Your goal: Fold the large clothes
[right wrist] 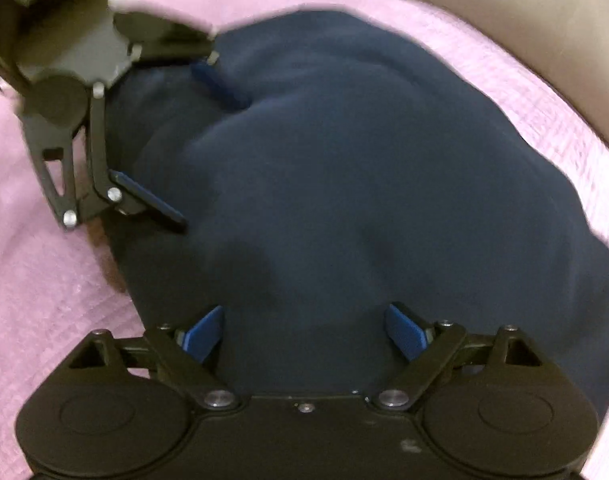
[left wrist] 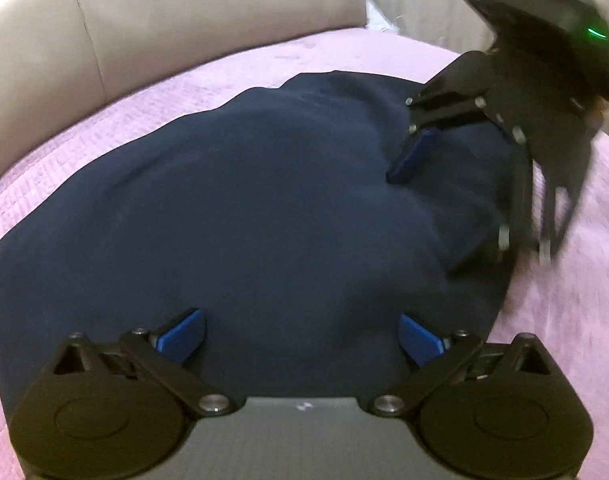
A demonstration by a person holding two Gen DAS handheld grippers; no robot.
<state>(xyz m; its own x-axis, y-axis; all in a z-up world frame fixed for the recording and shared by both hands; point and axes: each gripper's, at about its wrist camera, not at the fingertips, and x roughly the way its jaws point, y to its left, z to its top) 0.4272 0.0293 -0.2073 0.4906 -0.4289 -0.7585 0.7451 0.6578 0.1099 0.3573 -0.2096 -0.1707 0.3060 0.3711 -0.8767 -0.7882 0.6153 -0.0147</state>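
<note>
A dark navy garment (left wrist: 240, 208) lies in a rumpled heap on a pink quilted bed cover (left wrist: 64, 152). Behind the cover stands a beige padded headboard (left wrist: 164, 12). The left tongs (left wrist: 300, 336) and the right tongs (right wrist: 304, 332) are both spread wide over the cloth and grip nothing.

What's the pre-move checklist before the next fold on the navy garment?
1. Left gripper open, nothing held: ok.
2. Right gripper open, nothing held: ok.
3. Navy garment lying on the pink cover, not hanging off: ok.
4. Garment flat enough to fold: not ok, it is bunched and lumpy.
5. An edge or corner to pinch: cannot tell, the frames are blurred.
6. The two grippers clear of each other: ok, they are apart above the cloth.
</note>
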